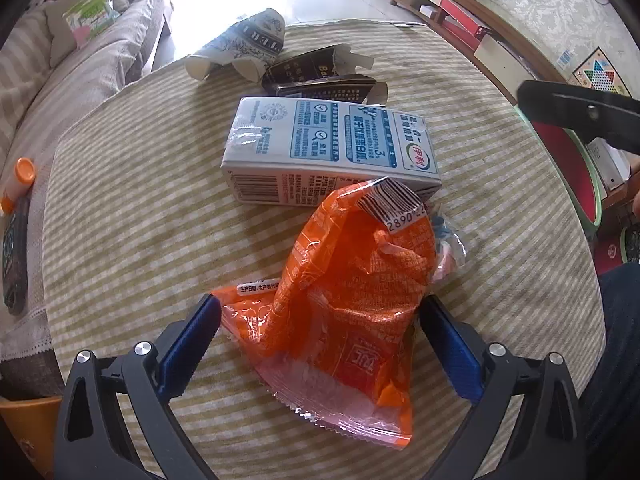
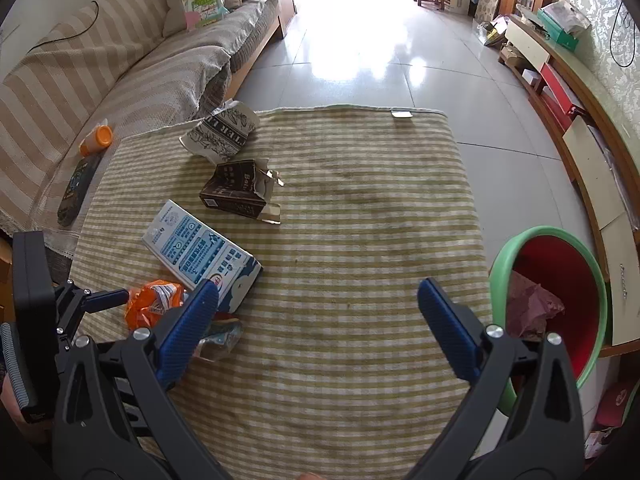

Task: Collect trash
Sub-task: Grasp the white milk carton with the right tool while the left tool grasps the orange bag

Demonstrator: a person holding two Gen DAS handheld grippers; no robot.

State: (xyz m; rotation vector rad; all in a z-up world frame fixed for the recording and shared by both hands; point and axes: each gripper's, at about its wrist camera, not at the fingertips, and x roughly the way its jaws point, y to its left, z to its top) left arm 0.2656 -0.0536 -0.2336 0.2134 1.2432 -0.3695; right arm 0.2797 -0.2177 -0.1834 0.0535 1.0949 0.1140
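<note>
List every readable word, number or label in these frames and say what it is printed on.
"2890 22": beside the barcode on the orange wrapper.
"TER": partial lettering on the crushed paper cup.
"Ba": partial word on the torn dark box.
"3": on the white milk carton; its other print is Chinese and too small to read reliably.

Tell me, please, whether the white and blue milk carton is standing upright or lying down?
Lying down. The milk carton rests flat on its broad side on the striped cloth, printed face up, behind the orange wrapper.
</note>
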